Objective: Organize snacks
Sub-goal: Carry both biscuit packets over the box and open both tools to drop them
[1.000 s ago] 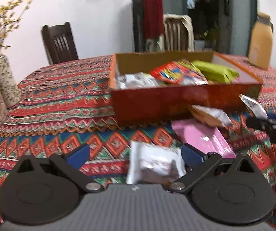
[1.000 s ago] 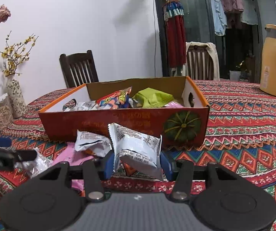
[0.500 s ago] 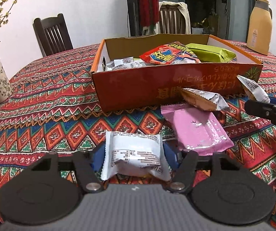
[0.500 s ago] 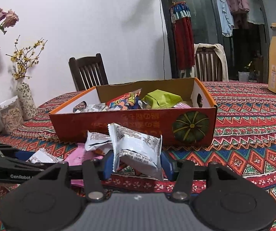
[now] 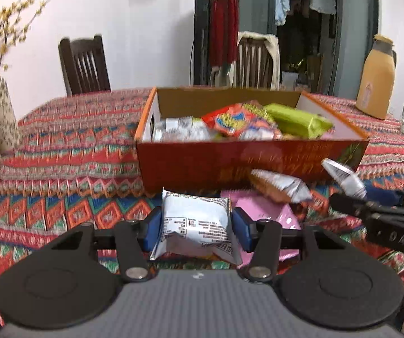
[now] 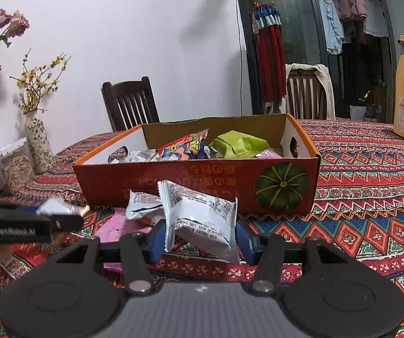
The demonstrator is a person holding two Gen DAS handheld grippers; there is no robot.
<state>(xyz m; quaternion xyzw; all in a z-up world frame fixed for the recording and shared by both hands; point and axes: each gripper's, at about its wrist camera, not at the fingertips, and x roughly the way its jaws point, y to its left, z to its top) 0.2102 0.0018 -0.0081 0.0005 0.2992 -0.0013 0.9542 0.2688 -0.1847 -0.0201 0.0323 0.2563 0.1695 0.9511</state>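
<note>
On the patterned bench (image 5: 61, 152), seen from the left wrist, our left gripper (image 5: 195, 226) had just been closing and was clenched on a white snack packet (image 5: 195, 222), its blue pads pressed to the packet's two short ends. We saw the packet's long axis running across the view, from pad to pad. Straight ahead and a little higher stood the orange snack box (image 5: 247, 166), its near wall facing us and its open top already holding several packets. At the right edge our other gripper poked in with a packet of its own, and a pink packet (image 5: 283, 214) and a crumpled silver one (image 5: 281, 187) lay on the cloth between it and the box.

From the right wrist, our right gripper (image 6: 200, 238) was likewise clamped on a white packet (image 6: 202, 219), this one tilted, its top corner leaning left. We faced the same box (image 6: 196, 186) head-on, its pumpkin emblem to the right. The left gripper (image 6: 21, 226) showed at the far left edge.

We judged both loads near the box wall, so the coming move turned on lifting each packet over that rim.
</note>
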